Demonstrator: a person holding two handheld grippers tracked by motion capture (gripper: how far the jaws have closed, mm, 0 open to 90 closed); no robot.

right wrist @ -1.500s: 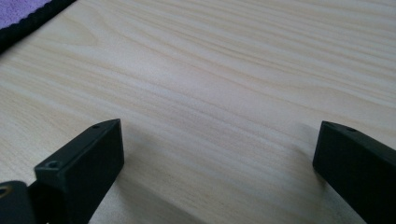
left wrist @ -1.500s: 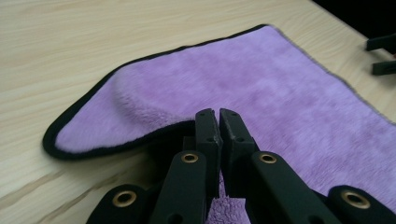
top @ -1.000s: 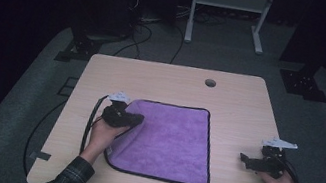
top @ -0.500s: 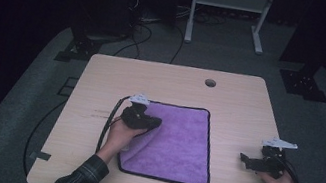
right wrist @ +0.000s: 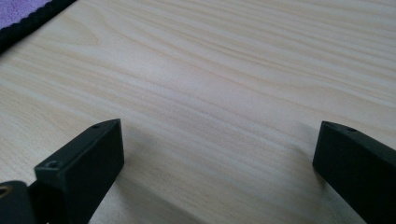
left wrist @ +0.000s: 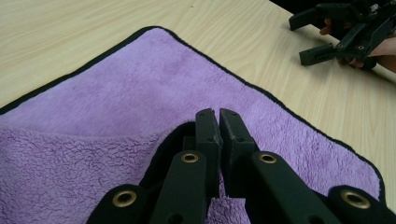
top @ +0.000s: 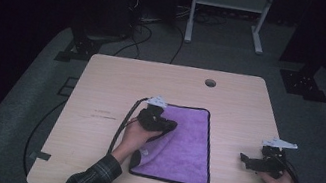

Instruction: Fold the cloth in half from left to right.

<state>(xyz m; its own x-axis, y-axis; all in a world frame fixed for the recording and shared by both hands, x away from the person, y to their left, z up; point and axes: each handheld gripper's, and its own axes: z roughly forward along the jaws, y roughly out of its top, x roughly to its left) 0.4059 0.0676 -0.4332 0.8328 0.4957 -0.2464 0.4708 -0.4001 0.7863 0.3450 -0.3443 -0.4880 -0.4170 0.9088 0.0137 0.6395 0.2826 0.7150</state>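
The left gripper (left wrist: 218, 122) is clenched on the cloth's (top: 187, 141) left edge and has carried it rightward since a second ago, folding it over the middle of the table (top: 116, 83). The left forearm slants in from the near edge. The right gripper (right wrist: 219, 154) rests released, near right.

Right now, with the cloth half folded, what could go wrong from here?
1. The left gripper pinches just the purple cloth's black-trimmed edge; the thin hold might slip mid-fold.
2. The right gripper sits open on the bare table, apart from the cloth, so nothing pins the far side; the whole cloth may slide instead of folding.
3. The folded flap looks skewed, so edges may land misaligned.
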